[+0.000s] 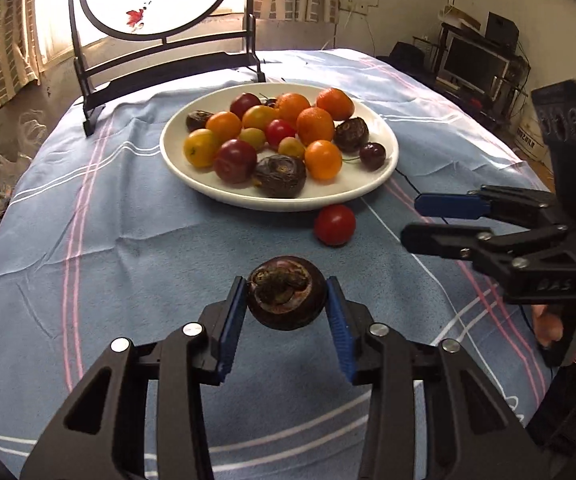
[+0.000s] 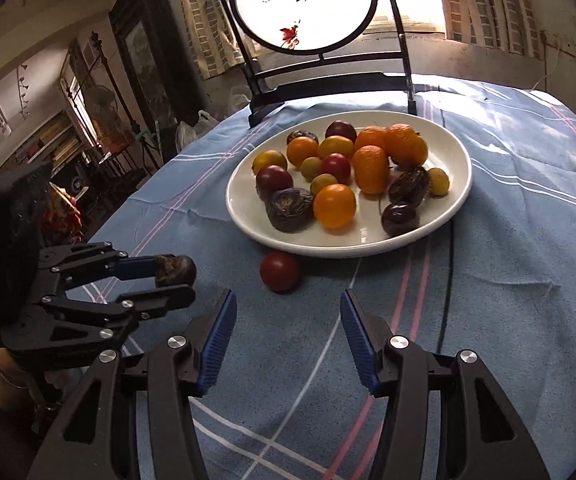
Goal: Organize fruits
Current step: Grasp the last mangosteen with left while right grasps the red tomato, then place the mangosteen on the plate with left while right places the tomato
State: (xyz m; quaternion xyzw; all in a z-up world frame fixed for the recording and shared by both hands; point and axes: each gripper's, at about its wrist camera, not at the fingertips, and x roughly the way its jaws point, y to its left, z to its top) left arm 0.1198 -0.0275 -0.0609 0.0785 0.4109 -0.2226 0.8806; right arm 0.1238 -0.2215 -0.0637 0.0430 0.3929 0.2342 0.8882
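Between the blue pads [image 1: 233,320] of the left gripper [image 1: 286,300]: a dark brown, wrinkled fruit [image 1: 286,298], pinched on both sides and lifted clear of the blue cloth [image 1: 127,240]. From the right wrist view, same fruit [image 2: 175,270] seen at the tips of that left gripper [image 2: 173,282]. Right gripper [image 2: 288,312] spread wide, nothing between its fingers, hanging low over the cloth.

Just ahead of it, loose on the cloth and almost touching the rim of the white plate [image 1: 191,184]: one small red tomato [image 2: 279,271]. On the plate, a crowd of orange, red, yellow and dark fruit.

Likely step: carrying the dark fruit to the plate, tomato to follow. Next move calls for a forward reach over the rim and a gentle release into a bare patch, without knocking the pile.

Hard to tell: exact kind of dark fruit. Hidden: underside of the held fruit, far plate rim behind the pile. Cut off: top of the round painted screen [image 2: 304,0] at the table's far end.
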